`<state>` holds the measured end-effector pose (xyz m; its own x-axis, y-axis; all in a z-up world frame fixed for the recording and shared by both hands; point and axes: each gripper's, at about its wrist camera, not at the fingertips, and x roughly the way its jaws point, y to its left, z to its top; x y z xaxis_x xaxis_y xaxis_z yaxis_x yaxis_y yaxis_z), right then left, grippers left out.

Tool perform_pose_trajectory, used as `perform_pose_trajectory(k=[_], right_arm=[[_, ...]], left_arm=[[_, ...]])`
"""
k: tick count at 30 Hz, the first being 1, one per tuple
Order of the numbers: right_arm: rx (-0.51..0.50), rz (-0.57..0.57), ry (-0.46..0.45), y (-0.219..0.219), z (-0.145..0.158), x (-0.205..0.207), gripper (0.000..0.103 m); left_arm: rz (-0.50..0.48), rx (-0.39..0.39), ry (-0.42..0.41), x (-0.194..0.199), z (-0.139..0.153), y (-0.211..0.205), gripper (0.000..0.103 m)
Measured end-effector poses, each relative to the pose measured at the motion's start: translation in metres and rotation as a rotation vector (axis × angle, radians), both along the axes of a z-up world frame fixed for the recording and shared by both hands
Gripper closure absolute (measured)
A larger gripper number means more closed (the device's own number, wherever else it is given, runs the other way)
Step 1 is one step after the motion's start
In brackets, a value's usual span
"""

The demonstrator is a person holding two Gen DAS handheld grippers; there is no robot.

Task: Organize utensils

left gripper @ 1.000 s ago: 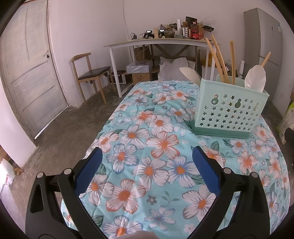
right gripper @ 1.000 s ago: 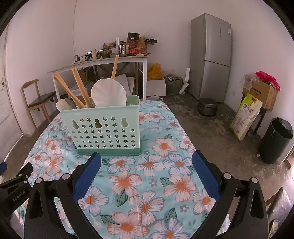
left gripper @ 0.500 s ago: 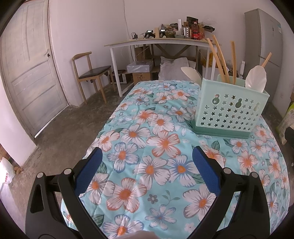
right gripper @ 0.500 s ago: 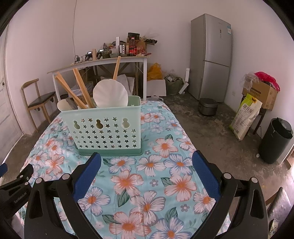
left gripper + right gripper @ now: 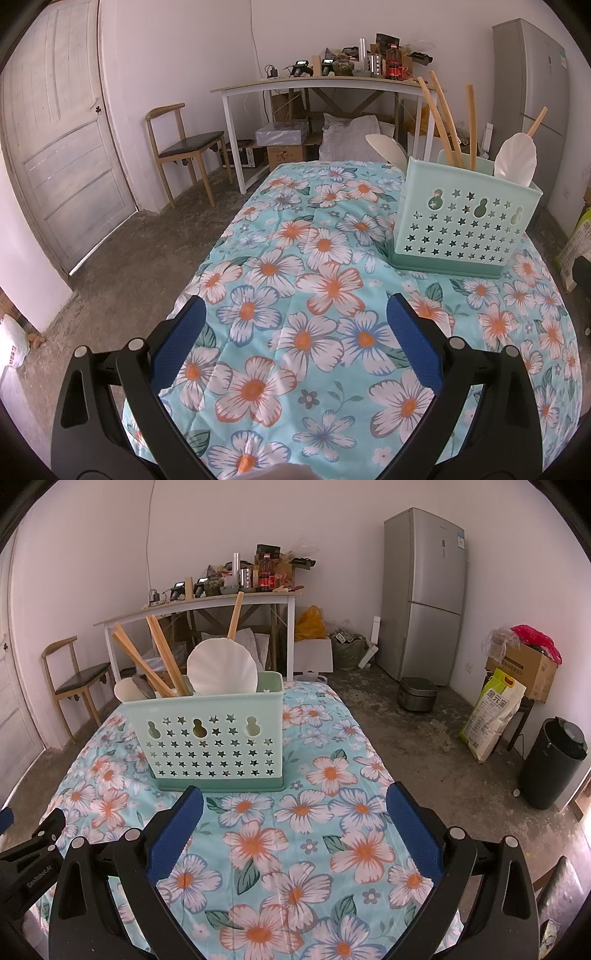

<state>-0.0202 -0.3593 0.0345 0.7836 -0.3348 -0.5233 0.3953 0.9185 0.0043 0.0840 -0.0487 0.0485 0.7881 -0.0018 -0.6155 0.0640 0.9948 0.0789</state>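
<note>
We hold both tongs wide open and empty: the left gripper low in its frame, the right gripper likewise. The green utensil holder stands on the floral tablecloth at centre-left, chopsticks and white spoons upright inside. Bumping its light frame could tip it, we judge.
</note>
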Motion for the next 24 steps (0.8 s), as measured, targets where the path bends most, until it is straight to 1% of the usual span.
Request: perform_pose_trajectory(k=[24], right_arm=[[-0.001,0.0,0.004,-0.0001,-0.0013,-0.0005,0.007]], left_arm=[[0.0,-0.003,0.0,0.0002,-0.0002,-0.0004,0.008]])
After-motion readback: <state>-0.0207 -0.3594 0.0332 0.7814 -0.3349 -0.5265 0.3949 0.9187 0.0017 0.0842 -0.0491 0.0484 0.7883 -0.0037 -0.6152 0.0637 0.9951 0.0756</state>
